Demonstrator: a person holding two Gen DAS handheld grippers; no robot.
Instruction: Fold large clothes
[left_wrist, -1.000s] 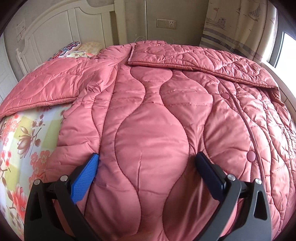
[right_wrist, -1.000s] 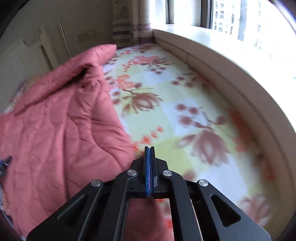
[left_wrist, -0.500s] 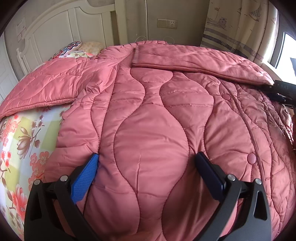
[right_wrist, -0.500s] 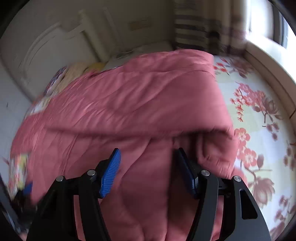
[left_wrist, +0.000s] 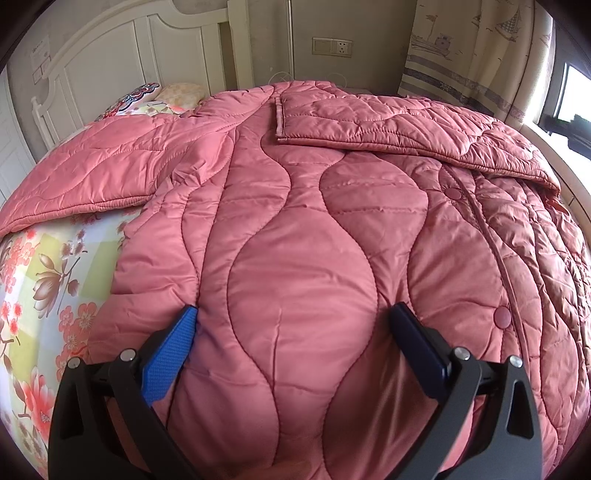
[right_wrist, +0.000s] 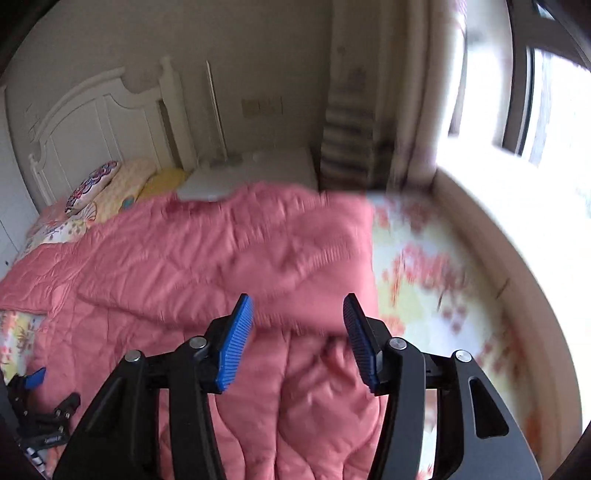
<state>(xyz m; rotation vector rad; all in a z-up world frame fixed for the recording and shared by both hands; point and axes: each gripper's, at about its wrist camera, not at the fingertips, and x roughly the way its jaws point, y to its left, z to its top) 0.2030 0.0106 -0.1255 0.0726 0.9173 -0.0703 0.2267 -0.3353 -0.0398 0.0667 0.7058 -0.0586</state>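
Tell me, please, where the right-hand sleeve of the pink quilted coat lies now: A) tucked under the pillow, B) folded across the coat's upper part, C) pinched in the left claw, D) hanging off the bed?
B: the left wrist view shows the sleeve lying flat across the upper part of the pink quilted coat, its cuff near the middle.

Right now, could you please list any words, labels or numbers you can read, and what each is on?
None can be read.
White sticker on the headboard: print too small.
Label on the left gripper, as the right wrist view shows it: blurred.
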